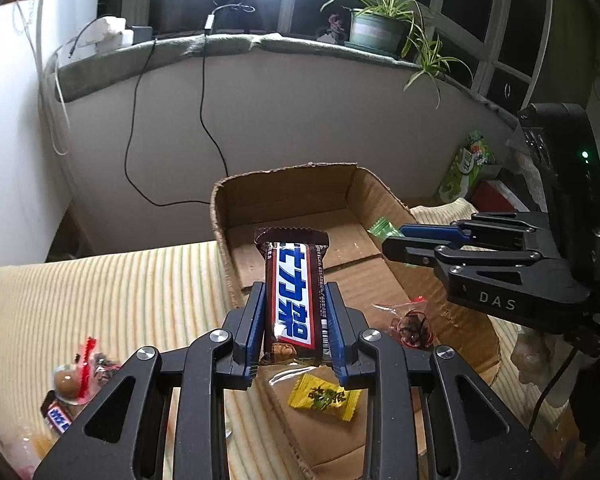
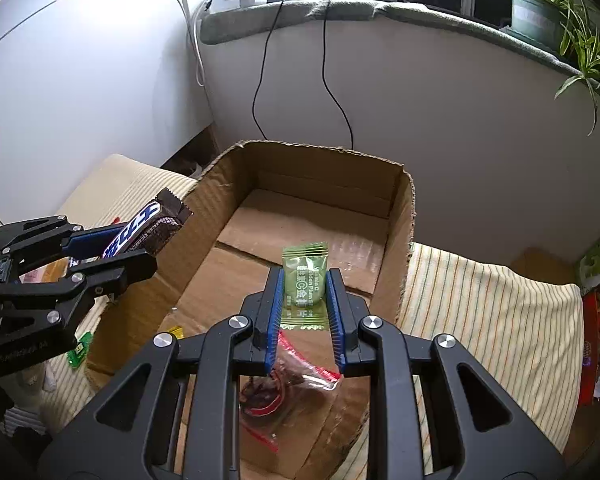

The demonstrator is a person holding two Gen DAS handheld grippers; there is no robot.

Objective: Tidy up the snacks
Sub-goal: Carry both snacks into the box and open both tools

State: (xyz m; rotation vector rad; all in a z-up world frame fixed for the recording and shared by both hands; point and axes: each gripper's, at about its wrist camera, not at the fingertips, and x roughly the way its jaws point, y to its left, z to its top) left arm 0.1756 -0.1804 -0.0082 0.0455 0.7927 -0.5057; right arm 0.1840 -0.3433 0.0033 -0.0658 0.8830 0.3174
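Note:
My left gripper [image 1: 295, 292] is shut on a brown chocolate bar [image 1: 295, 292] with a blue and white label, held upright over the near left wall of an open cardboard box [image 1: 284, 184]. The right wrist view shows the same left gripper [image 2: 140, 248] and chocolate bar [image 2: 148, 224] at the box's [image 2: 404, 240] left edge. My right gripper [image 2: 304, 280] is shut on a green candy packet [image 2: 304, 280] above the box floor. From the left wrist view the right gripper [image 1: 396, 240] reaches in from the right with the green packet [image 1: 382, 227] at its tips.
Inside the box lie a yellow candy [image 1: 324, 398] and a clear red-edged packet [image 1: 412, 326], [image 2: 276, 388]. Loose snacks [image 1: 76, 384] sit on the striped cloth [image 1: 120, 300] to the left. A green bag [image 1: 466, 164] stands at the right. Cables hang down the wall [image 1: 300, 112] behind.

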